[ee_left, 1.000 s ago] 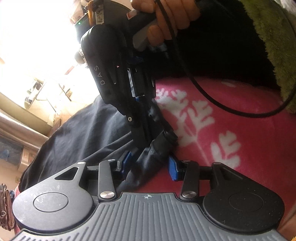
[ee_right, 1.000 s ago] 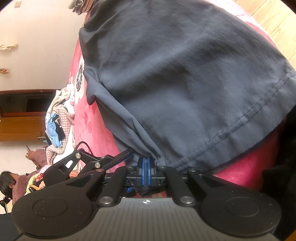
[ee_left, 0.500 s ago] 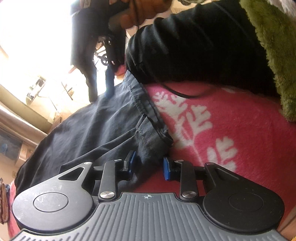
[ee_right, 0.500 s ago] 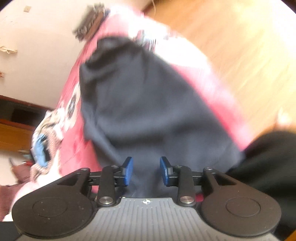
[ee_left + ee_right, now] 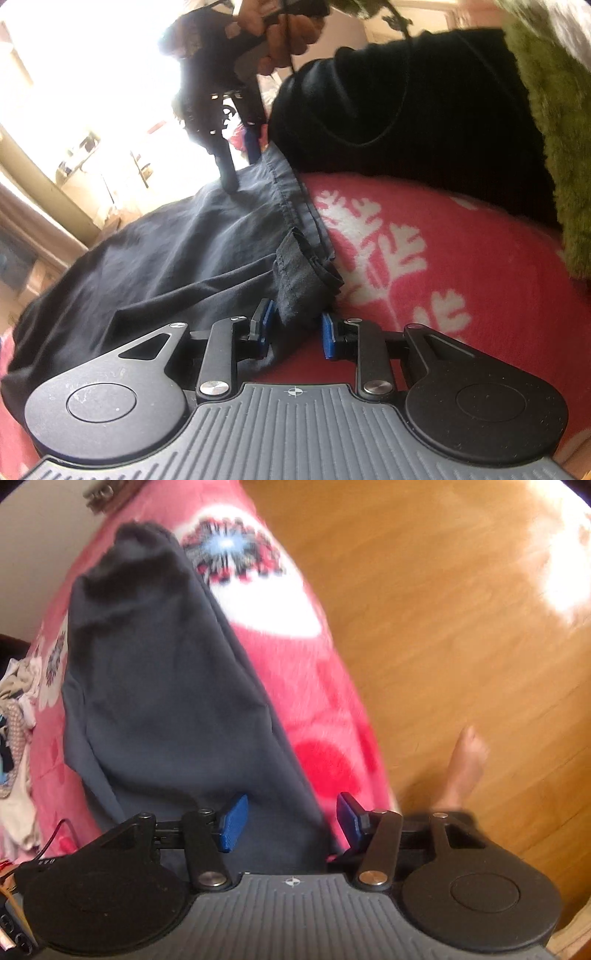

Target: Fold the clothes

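- Dark grey cloth, the garment, lies spread over a pink blanket with white leaf prints.
- In the left wrist view the garment fills the frame from 9 o'clock to the centre; its stitched hem runs from about 12 o'clock down to a bunched, folded corner near the middle.
- Left gripper sits low at 6 o'clock, its blue pads set apart; the bunched corner lies between them, against the left pad and clear of the right one, so nothing is clamped.
- Right gripper shows at 11 o'clock in that view, held by a hand, with its tips down at the garment's far hem; glare and blur make it hard to tell whether they touch the cloth.
- In the right wrist view, the right gripper stands wide, and the garment passes under the gap, stretching away toward 11 o'clock.
- Pink blanket borders the garment at 1 to 3 o'clock, with wood floor beyond.
- A bare foot rests on the floor at 3 o'clock.
- A heap of mixed clothes lies at 9 o'clock, well apart from the garment.
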Motion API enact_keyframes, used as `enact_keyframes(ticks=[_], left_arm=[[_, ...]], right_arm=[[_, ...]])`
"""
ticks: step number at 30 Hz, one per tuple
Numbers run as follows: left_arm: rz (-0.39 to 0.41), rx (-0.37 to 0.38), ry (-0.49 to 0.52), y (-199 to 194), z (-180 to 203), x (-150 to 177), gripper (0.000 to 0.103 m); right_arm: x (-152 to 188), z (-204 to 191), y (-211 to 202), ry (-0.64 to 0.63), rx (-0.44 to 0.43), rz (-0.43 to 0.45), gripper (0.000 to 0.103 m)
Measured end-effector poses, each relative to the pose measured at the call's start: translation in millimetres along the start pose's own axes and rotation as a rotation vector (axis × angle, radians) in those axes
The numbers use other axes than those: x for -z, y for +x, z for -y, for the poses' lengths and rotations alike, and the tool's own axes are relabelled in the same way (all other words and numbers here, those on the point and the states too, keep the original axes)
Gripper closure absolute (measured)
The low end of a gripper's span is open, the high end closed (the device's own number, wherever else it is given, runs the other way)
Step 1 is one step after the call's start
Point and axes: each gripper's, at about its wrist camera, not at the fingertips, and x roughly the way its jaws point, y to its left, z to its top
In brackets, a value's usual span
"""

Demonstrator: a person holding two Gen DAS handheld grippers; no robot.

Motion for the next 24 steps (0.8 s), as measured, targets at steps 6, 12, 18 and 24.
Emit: enact_keyframes(ticks=[6, 12, 18, 24], left_arm=[[0.011, 0.029, -0.063, -2.3, -6.8, 1.3, 0.081], [0.026, 0.019, -0.087, -2.9, -8.6, 2.1, 0.086], [0.042, -0.008, -0.063, -4.8, -5.1, 1.5, 0.092], [0.084, 0.014, -0.219, -14.3, -22.3, 3.0, 0.093]], right_arm=[[10.4, -8.0, -6.7, -0.039, -0.004, 0.021, 0.060], [15.6, -9.8, -15.7, -0.041, -0.016, 0.048, 0.086], [19.3, -8.8, -27.0, -0.024, -0.057, 0.081, 0.097], [18.5, -3.7, -38.1, 0.049, -0.157, 0.110, 0.099]])
